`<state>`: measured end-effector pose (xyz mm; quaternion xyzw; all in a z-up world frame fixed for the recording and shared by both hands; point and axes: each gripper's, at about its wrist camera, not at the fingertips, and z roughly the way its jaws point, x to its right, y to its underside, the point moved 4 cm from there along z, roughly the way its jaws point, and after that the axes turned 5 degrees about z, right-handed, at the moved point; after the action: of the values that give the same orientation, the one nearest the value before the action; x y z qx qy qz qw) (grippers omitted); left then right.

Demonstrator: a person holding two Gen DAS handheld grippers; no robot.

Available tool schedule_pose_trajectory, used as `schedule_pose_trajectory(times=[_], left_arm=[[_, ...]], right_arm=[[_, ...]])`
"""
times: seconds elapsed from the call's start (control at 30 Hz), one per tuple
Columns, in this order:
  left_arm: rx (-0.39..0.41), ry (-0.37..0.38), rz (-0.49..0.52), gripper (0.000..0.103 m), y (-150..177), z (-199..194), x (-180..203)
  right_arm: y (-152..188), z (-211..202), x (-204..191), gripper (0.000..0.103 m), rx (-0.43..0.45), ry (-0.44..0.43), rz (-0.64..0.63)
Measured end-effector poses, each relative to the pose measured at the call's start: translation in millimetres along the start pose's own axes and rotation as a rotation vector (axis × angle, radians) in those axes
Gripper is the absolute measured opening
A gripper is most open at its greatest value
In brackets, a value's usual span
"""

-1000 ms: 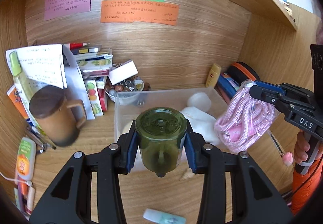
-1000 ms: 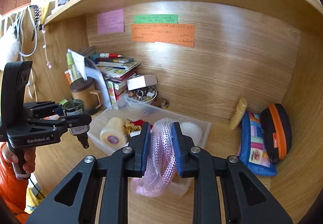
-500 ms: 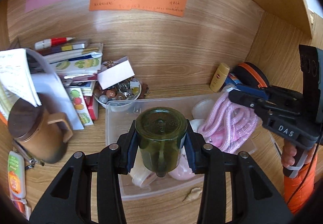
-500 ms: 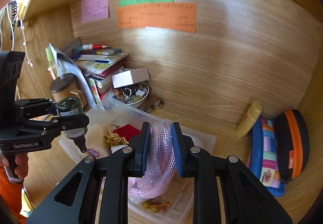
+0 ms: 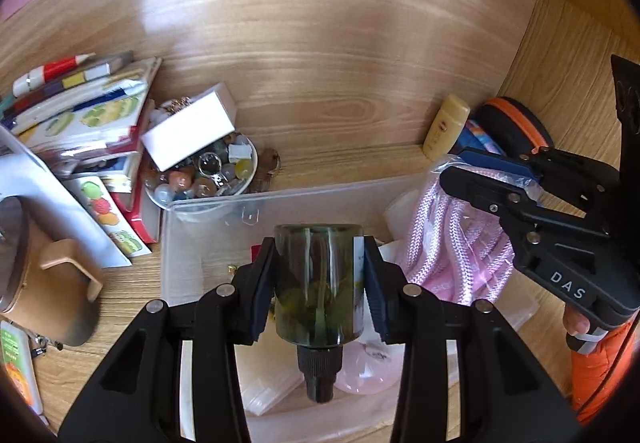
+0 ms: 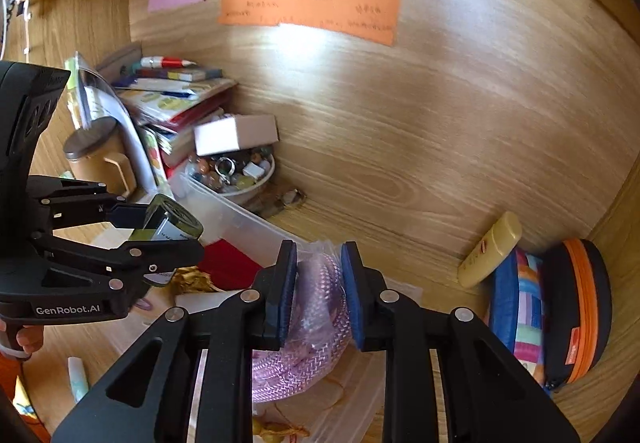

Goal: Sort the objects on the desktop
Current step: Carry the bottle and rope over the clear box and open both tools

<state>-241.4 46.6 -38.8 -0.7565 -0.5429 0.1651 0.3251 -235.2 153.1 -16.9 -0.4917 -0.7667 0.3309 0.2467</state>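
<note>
Left gripper [image 5: 319, 275] tilts down, clamping a smooth green glass bottle [image 5: 319, 283] over the clear plastic bin [image 5: 208, 243]; right gripper [image 6: 319, 295] squeezes bagged, braided pink rope [image 6: 316, 323].

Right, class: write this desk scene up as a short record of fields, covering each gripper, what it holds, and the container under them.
left gripper: shut on green bottle, cap end toward the camera
right gripper: shut on pink rope in clear wrap
container: clear plastic bin, both grippers over it
behind bin: bowl of beads, white box on top
back right corner: yellow tube, orange-trimmed case
</note>
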Motion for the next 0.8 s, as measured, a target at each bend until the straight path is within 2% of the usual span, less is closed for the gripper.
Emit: schedule_pose_trajectory(times=[0.3,0.43,0.6,0.67,0.8], left_arm=[[-0.047,-0.015,0.001,0.041,2.8,22.8,-1.6],[-0.071,-0.032,0.01,0.041,4.2,31.7,-1.1],[-0.078,-0.056,0.014,0.041,4.3,38.7,-0.6],[-0.076,-0.064,0.011,0.041,4.3,37.7,-1.8],[-0.063,-0.081,0.009,0.05,3.8,32.0,-4.5]], right_arm=[[16.3,22.4,10.0,0.021,-0.065,0.004,0.016],[17.9,25.4,8.0,0.024,-0.059,0.003,0.007],[19.7,26.6,1.7,0.025,-0.035,0.049,-0.043],[21.0,26.4,-2.1,0.028,-0.032,0.062,-0.067],[21.6,26.7,-4.7,0.046,-0.044,0.053,-0.079]])
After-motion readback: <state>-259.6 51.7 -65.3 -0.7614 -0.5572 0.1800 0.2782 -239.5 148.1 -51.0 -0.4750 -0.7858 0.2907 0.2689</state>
